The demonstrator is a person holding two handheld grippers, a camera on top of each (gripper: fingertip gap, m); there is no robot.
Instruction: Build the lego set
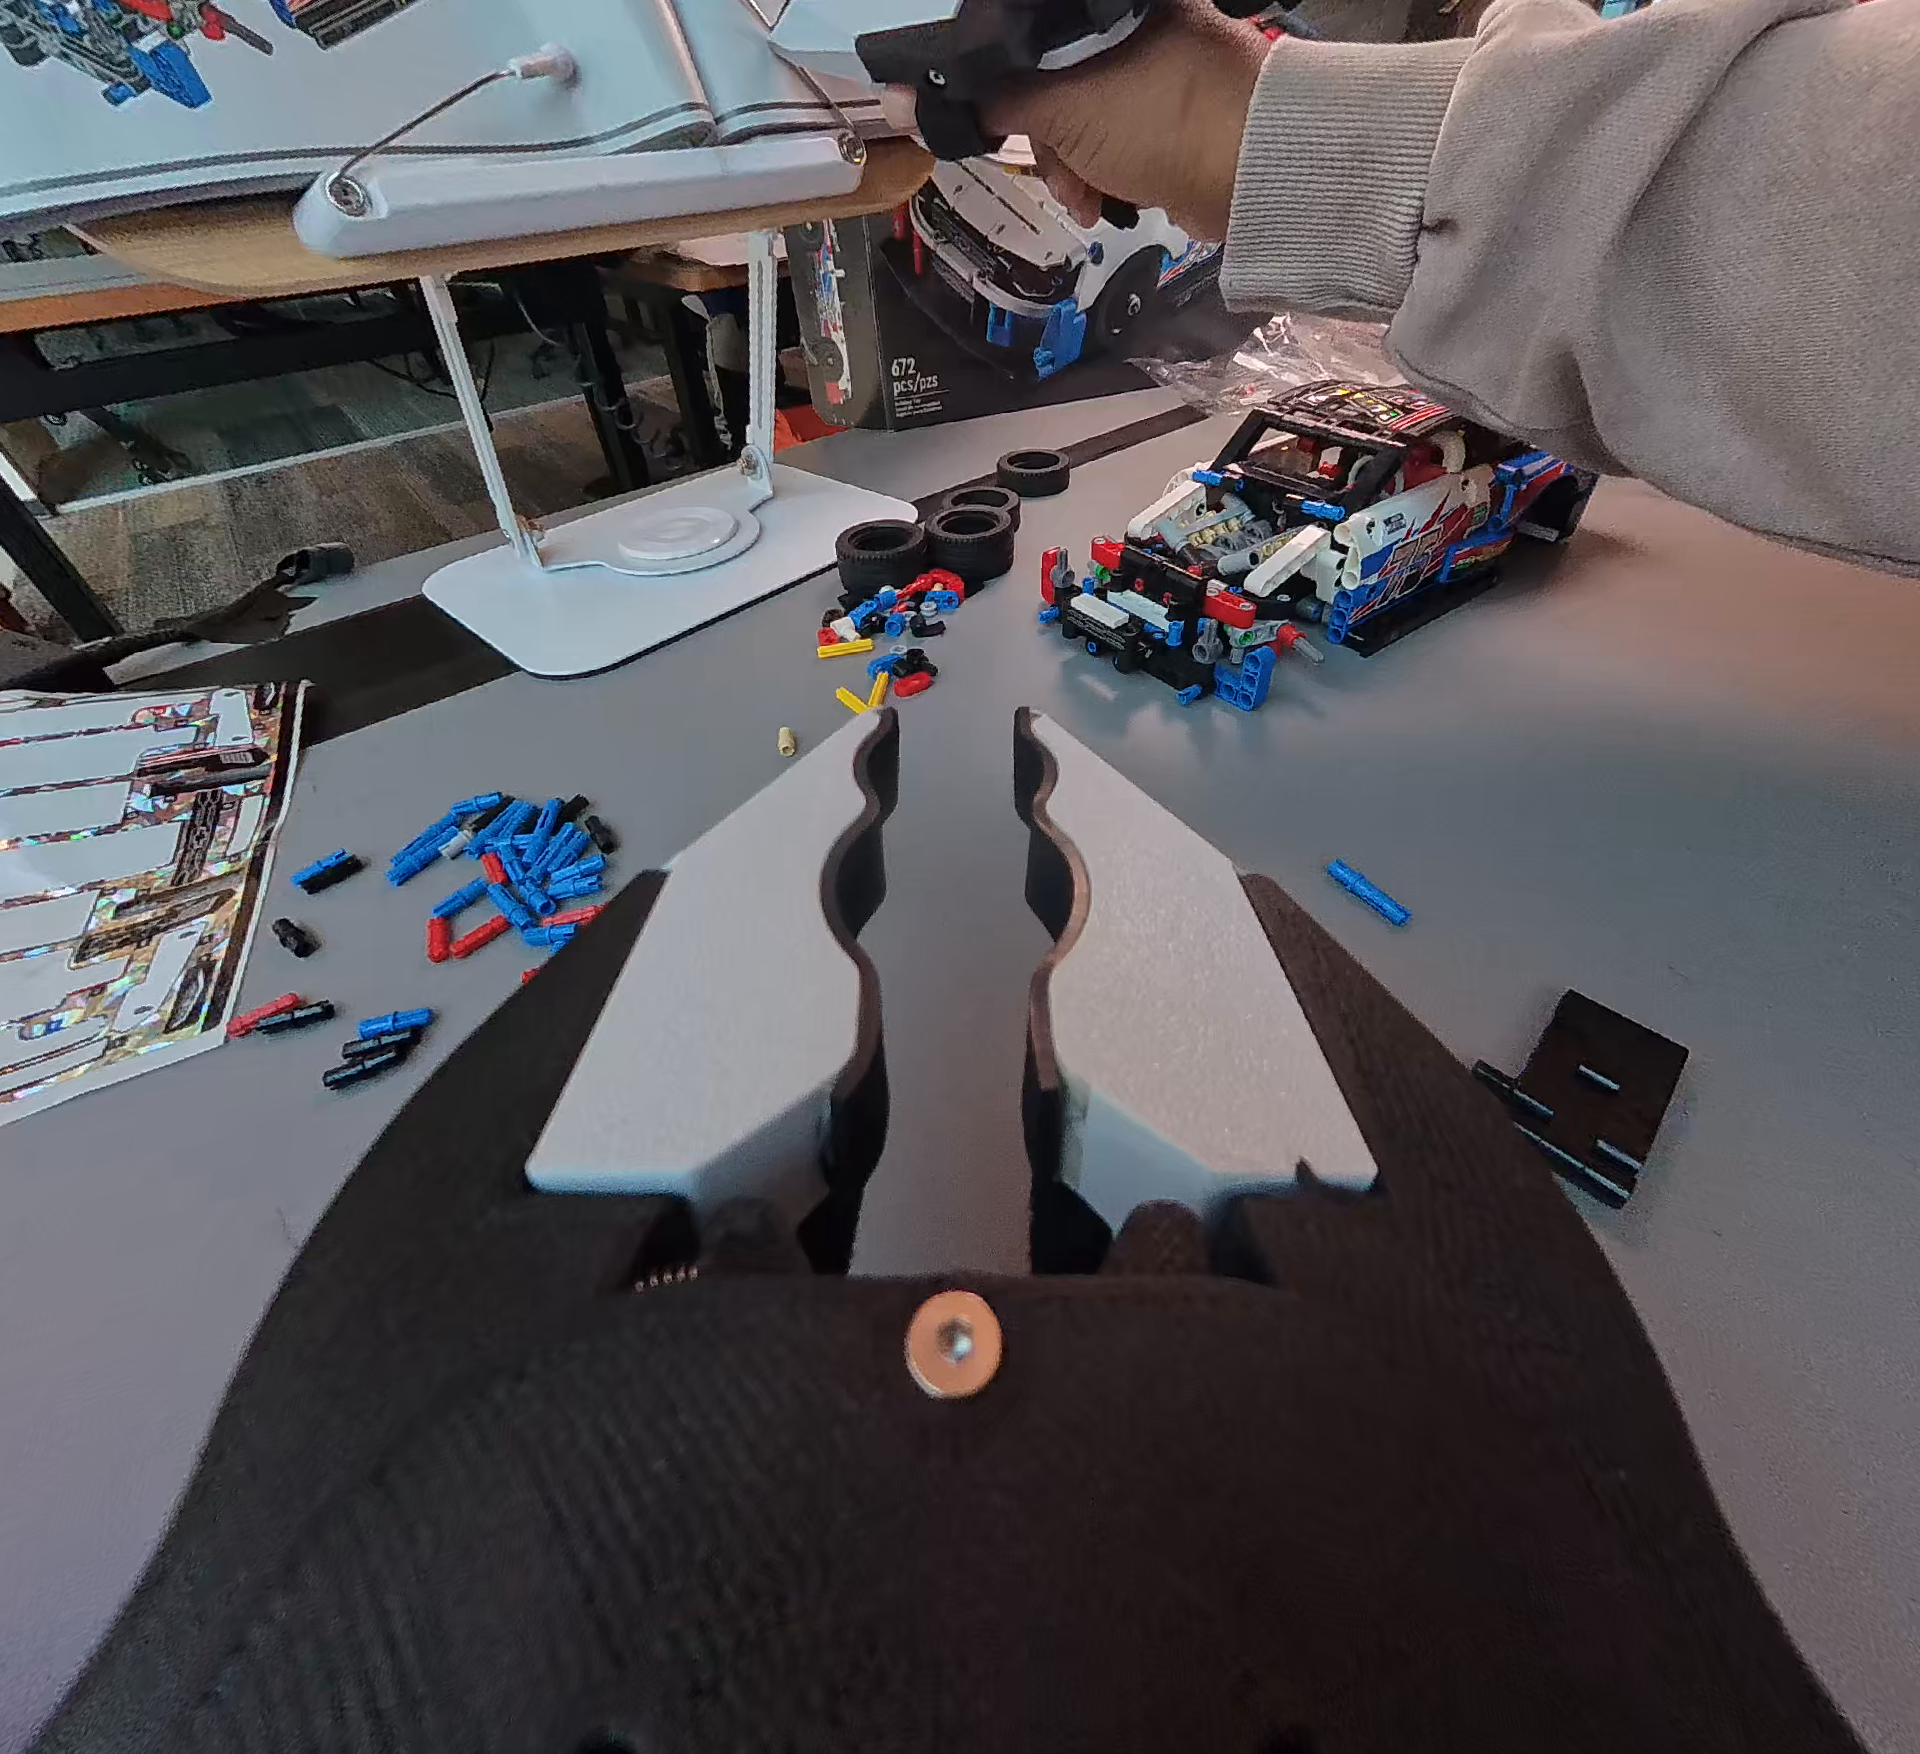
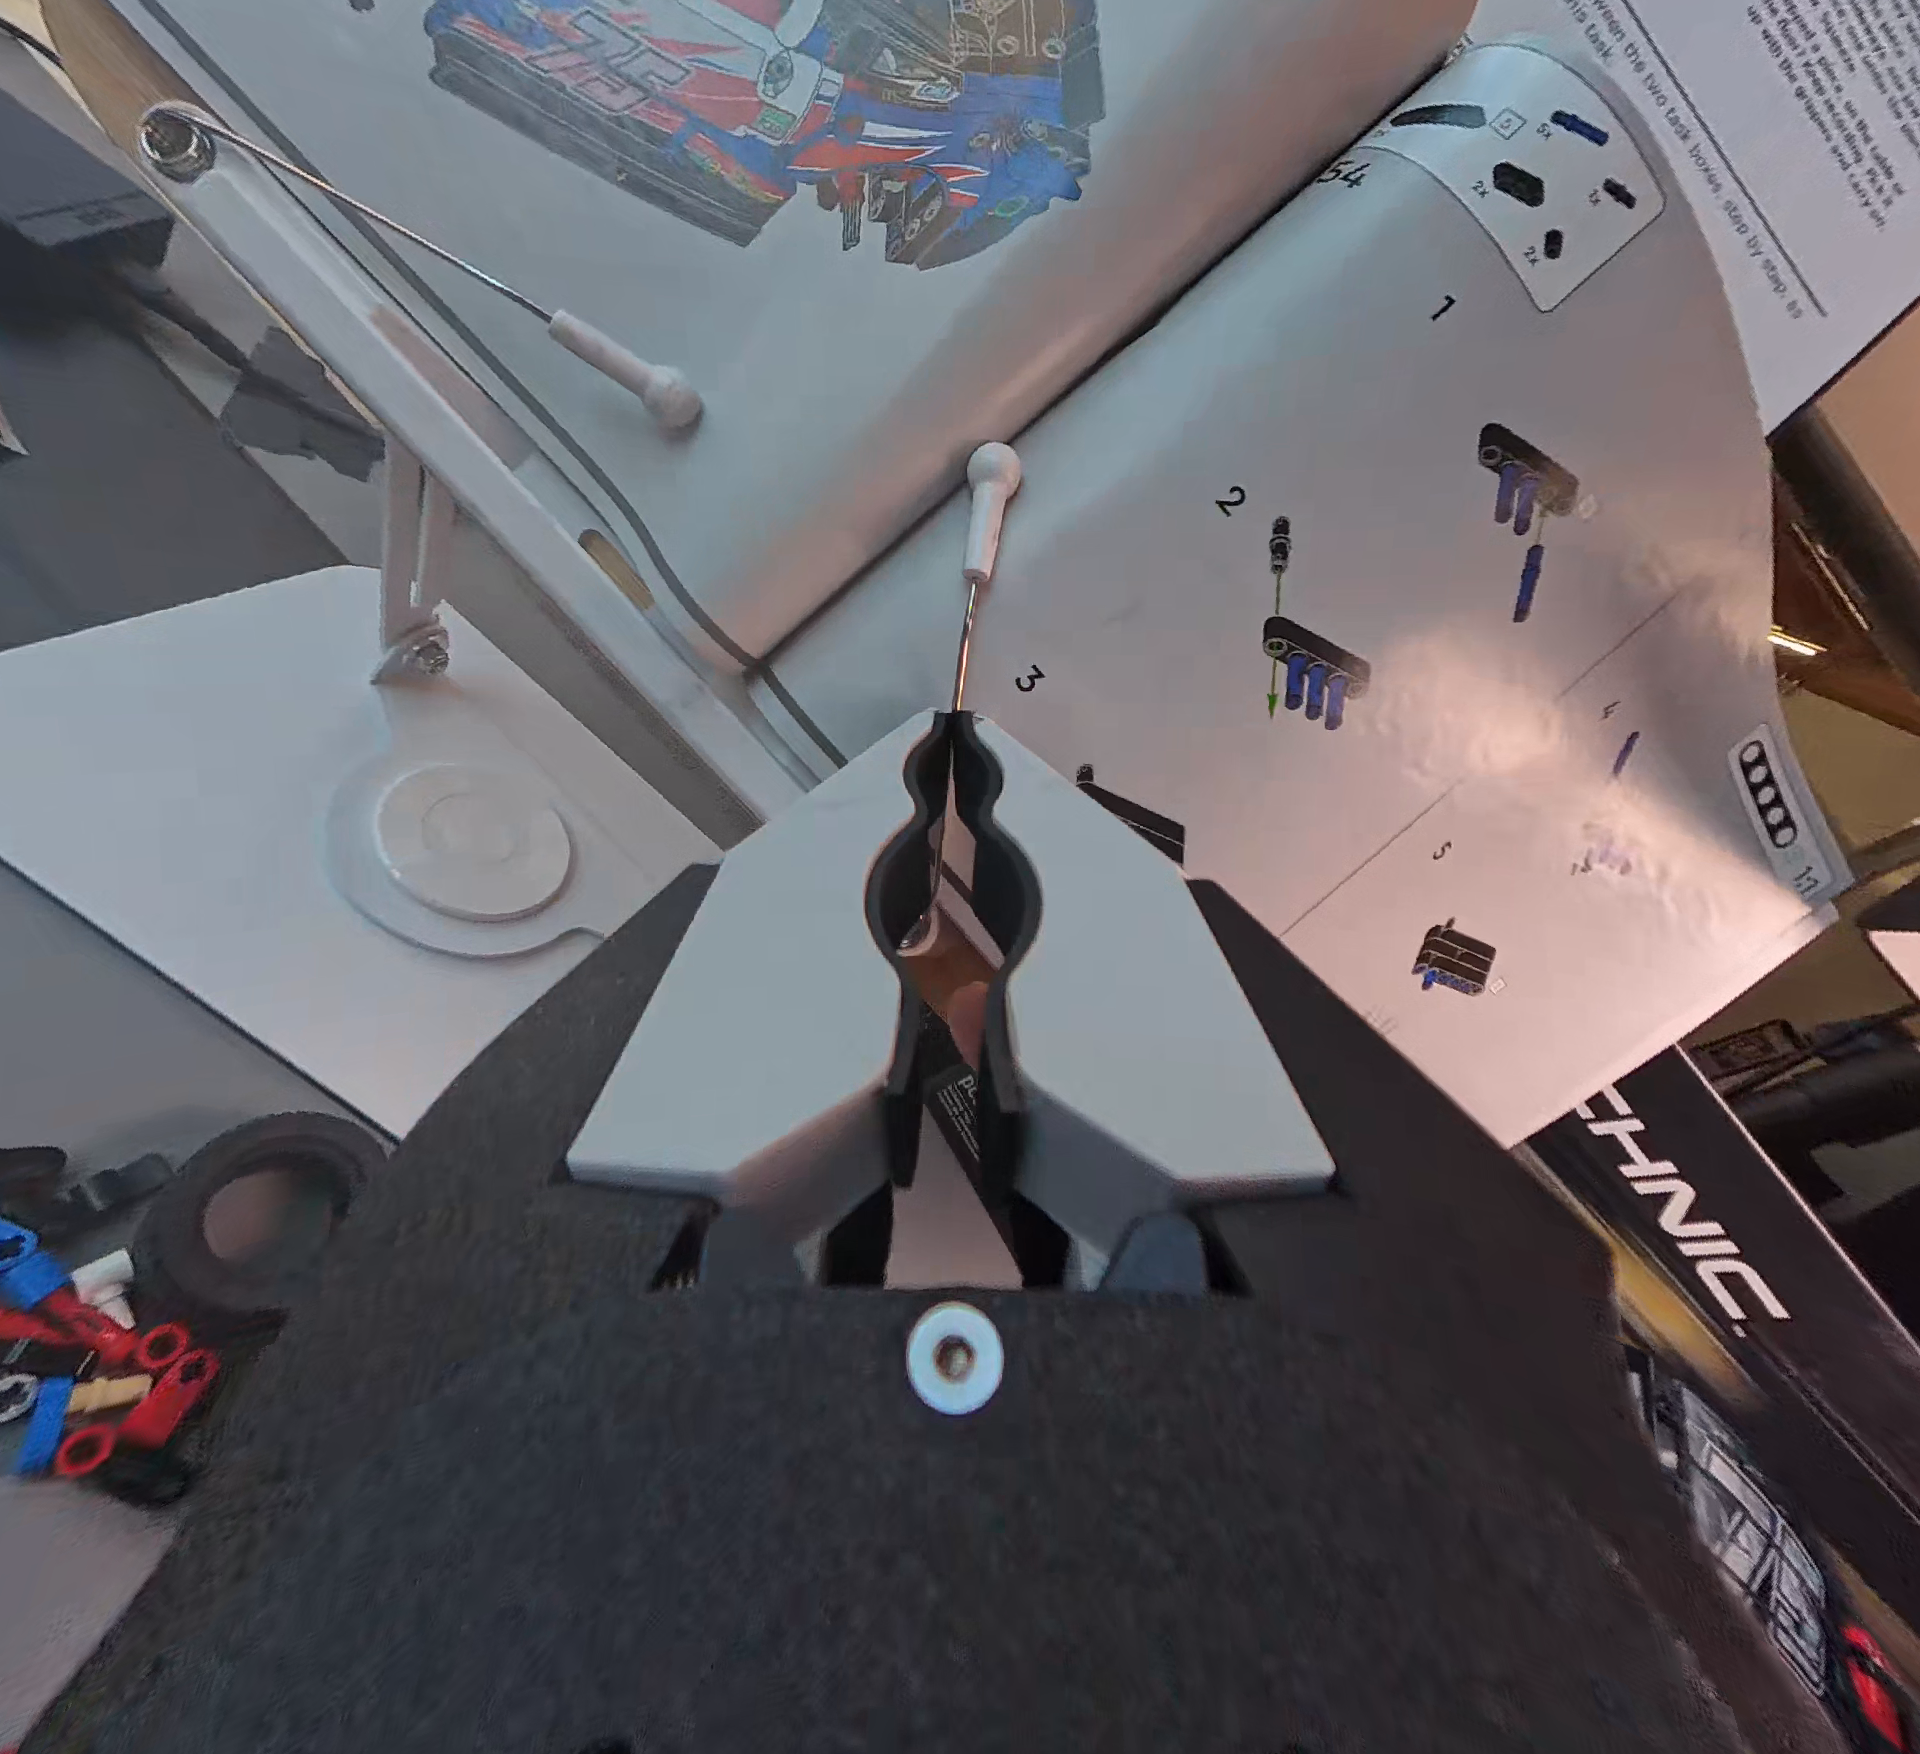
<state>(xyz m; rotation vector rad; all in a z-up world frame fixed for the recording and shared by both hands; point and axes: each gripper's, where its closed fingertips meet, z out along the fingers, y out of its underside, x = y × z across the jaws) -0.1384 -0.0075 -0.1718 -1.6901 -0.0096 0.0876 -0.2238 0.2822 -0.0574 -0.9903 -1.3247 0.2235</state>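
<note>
Right gripper [image 2: 951, 738] pinches the clip wire [image 2: 971, 618] on your book [image 2: 1195, 478] | left gripper [image 1: 954, 748] open, empty | pull hard and the page rips or stand [image 1: 582, 592] tips.

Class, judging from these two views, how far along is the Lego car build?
Mostly done: the car has body and roof. In hand: the right gripper pinches the book stand's page-holder wire; the left gripper is open, empty. Left: four tyres and loose pins.
</note>
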